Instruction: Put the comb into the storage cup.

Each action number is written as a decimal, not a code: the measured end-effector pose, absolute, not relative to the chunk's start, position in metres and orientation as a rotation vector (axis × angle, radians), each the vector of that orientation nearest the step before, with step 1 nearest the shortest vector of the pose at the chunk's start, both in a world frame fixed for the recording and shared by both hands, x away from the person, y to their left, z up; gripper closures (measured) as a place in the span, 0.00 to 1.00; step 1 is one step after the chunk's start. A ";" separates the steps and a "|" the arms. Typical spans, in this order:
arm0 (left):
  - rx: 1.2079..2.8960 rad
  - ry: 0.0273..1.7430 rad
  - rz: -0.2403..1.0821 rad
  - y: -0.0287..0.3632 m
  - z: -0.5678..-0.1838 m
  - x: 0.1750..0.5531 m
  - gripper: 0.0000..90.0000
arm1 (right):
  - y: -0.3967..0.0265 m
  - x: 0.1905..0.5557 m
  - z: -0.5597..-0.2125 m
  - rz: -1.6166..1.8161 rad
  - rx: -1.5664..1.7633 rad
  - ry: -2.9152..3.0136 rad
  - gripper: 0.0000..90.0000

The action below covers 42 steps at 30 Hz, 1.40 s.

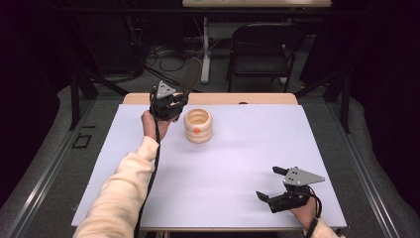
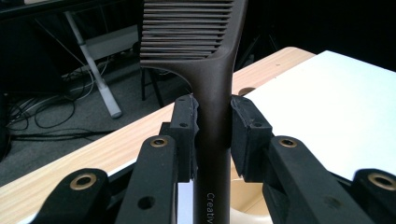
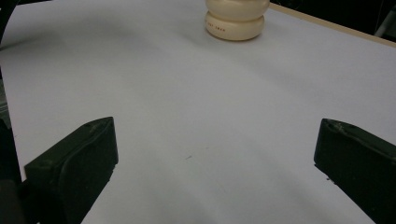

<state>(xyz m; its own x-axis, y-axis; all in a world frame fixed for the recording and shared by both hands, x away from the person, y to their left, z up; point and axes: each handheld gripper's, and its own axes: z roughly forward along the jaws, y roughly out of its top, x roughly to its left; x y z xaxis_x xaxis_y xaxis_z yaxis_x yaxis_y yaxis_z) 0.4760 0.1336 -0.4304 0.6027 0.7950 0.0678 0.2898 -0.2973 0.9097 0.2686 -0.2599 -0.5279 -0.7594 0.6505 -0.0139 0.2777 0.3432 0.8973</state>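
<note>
My left gripper (image 1: 174, 101) is shut on the handle of a dark brown comb (image 1: 190, 74), held over the table's far edge. In the left gripper view both jaws press the comb (image 2: 214, 88) handle from either side, its teeth pointing up and away. Just right of that gripper a cream ribbed pot (image 1: 198, 125) with an orange mark stands upright on the white table (image 1: 237, 163). My right gripper (image 1: 268, 182) stands open near the front right corner, nothing between its jaws. In its own view the right gripper (image 3: 215, 154) faces the cream pot (image 3: 236, 18) far ahead.
A bare wooden strip (image 1: 223, 98) runs along the table's far edge. Behind the table stand a black folding chair (image 1: 260, 47), a white table leg (image 1: 205, 49) and loose cables on the floor (image 1: 163, 59). Dark stand legs flank both sides.
</note>
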 end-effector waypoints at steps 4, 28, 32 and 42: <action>1.867 0.867 0.649 0.131 -0.430 0.478 0.80 | -0.260 0.269 -0.528 1.389 0.818 2.242 0.00; 1.855 0.845 0.650 0.118 -0.426 0.481 0.80 | -0.260 0.268 -0.528 1.390 0.817 2.241 0.00; 1.855 0.840 0.648 0.115 -0.425 0.482 0.80 | -0.260 0.268 -0.528 1.392 0.817 2.240 0.00; 1.849 0.828 0.647 0.109 -0.423 0.484 0.80 | -0.260 0.268 -0.528 1.393 0.816 2.240 0.00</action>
